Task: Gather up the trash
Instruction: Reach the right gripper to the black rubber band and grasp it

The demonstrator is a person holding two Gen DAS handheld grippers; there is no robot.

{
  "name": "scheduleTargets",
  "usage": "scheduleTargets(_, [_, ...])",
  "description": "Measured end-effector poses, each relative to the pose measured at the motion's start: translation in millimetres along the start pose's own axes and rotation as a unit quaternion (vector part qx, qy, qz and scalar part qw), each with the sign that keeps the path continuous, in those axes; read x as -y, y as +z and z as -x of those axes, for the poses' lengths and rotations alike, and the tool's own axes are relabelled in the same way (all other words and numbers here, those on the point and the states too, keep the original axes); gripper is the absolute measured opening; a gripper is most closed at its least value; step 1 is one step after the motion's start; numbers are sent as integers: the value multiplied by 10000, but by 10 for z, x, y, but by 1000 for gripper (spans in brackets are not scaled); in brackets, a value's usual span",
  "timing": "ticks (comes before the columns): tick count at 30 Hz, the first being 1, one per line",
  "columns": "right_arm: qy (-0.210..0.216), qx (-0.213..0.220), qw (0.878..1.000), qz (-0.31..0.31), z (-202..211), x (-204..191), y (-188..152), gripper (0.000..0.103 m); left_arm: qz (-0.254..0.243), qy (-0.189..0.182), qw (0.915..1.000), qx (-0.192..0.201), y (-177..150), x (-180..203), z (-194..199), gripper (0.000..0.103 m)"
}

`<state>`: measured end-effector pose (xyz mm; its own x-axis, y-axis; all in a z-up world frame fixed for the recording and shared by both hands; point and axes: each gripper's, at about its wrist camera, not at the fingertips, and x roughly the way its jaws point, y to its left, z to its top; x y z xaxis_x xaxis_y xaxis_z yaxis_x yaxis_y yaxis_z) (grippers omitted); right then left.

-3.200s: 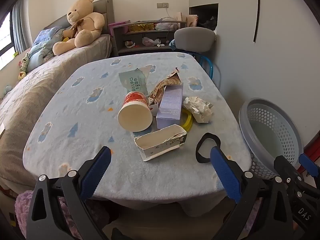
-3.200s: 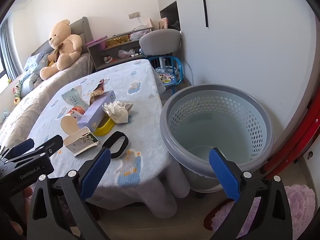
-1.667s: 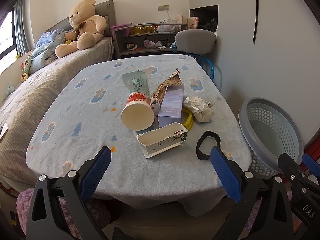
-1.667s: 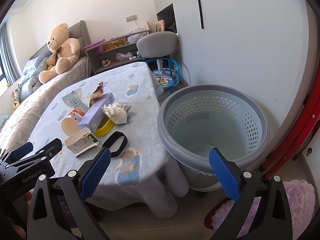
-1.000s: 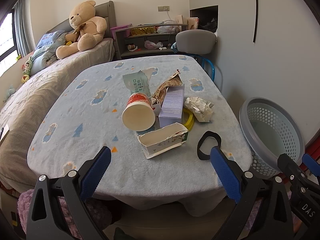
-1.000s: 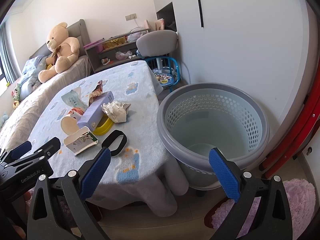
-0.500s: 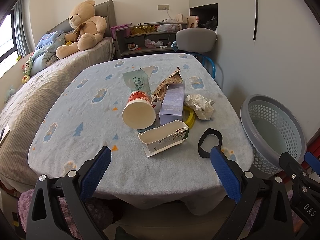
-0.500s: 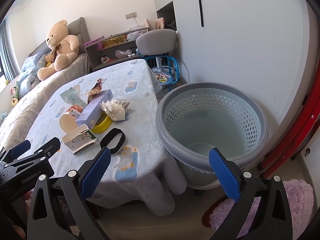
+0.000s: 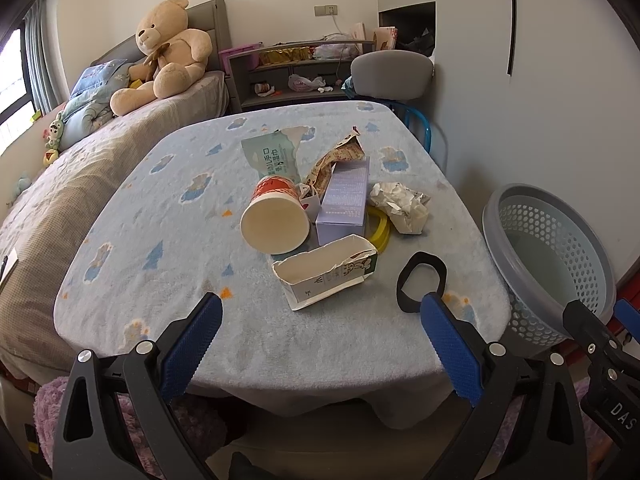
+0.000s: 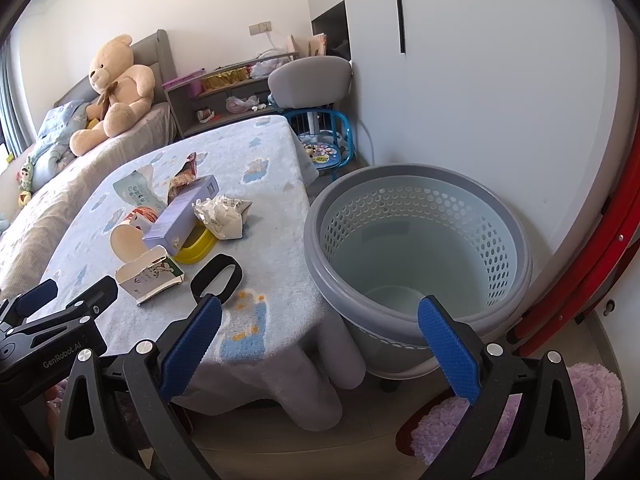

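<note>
Yellow ring [image 9: 383, 227] mostly hidden under purple box [image 9: 345, 198]; small white piece behind paper cup [image 9: 277, 216] unclear. Trash clustered mid-table [image 9: 160, 300]: torn carton [image 9: 326, 274] nearest, crumpled paper [image 9: 400, 206], black band [image 9: 421, 282] near the right edge. Basket [image 10: 420, 256] on floor just beside that edge. Left gripper [image 9: 320, 344] spread wide, holding nothing, short of the near edge; right gripper [image 10: 316, 346] likewise wide, over the gap between table and basket.

A teddy bear [image 9: 168, 52] sits on the bed [image 9: 60, 176] at upper left. A grey chair [image 9: 392, 74] and a shelf [image 9: 296, 76] stand at upper centre; purple rug [image 10: 596, 408] lower right.
</note>
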<state>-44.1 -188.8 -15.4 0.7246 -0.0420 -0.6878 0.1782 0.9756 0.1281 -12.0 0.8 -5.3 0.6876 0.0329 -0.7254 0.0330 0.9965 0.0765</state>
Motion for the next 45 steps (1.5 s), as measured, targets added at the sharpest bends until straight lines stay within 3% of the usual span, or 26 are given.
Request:
scheduleTargets(14, [325,38,9993,173,-178,-112,37,97,344,287,9988,-178,-33,-374,-260,95])
scheduleTargets(21, [309,35,9964,790,-369,-430,63,97,504,409,9977,-215,-35,-598,-365,95])
scheduleTargets(30, [759,-644,9913,865,-832,-677,59,97,565,524,9965,-310,-49,-727,-525,95])
scheduleTargets(42, [709,-963,9861,1152,-1255,-994,11,95,662,372,9959,-497,-93,-861,-757,95])
scheduleTargets(45, [623,-1033,9853,1205,-1339,-1035,20,88,638,326,9961,-521,-103,-867,-799,95])
